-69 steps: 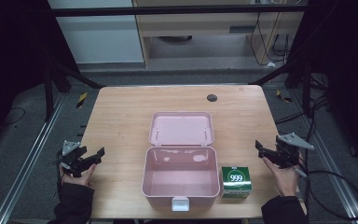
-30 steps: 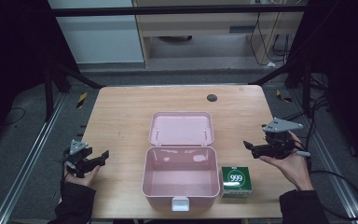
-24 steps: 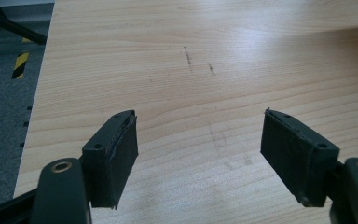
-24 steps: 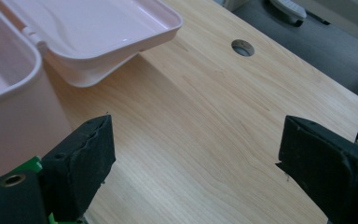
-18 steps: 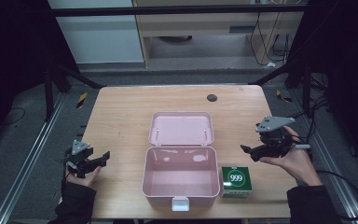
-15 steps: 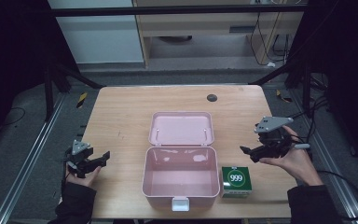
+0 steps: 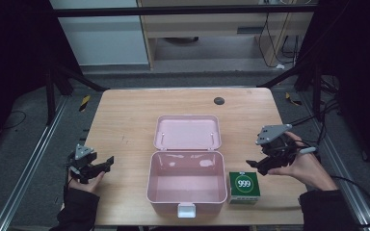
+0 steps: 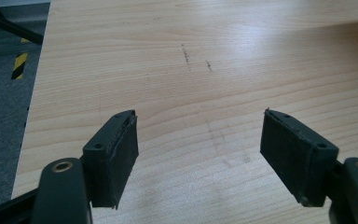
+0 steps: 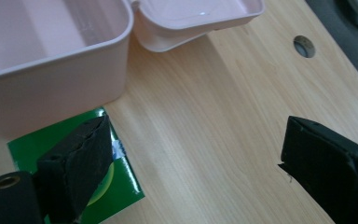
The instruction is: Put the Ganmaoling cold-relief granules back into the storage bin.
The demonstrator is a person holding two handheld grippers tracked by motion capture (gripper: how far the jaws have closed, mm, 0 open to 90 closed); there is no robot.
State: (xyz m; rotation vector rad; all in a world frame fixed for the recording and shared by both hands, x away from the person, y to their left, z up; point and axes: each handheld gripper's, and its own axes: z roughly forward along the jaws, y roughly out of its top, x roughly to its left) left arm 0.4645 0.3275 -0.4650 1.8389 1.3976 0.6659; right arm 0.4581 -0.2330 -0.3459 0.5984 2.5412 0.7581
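Note:
A pink plastic box (image 7: 187, 185) stands open in the middle of the table, its lid (image 7: 188, 132) laid flat behind it; the inside looks bare. A small green carton marked 999 (image 7: 244, 186) sits just right of the box, at its front corner. My right gripper (image 7: 256, 166) hovers open just above and to the right of the carton; in the right gripper view one of its jaws overlaps the carton (image 9: 116, 182) beside the box wall (image 9: 51, 88). My left gripper (image 7: 105, 162) rests open near the table's left edge, over bare wood (image 8: 200, 116).
A dark round hole (image 7: 218, 100) sits in the tabletop at the back right, also visible as the hole (image 9: 304, 45) in the right gripper view. The table's left edge (image 8: 32, 93) drops to grey floor with a yellow-black stripe (image 8: 19, 65). Cables trail off the right side.
My right gripper has moved in from the table's right edge toward the green carton and dropped lower beside it. The left gripper has barely shifted.

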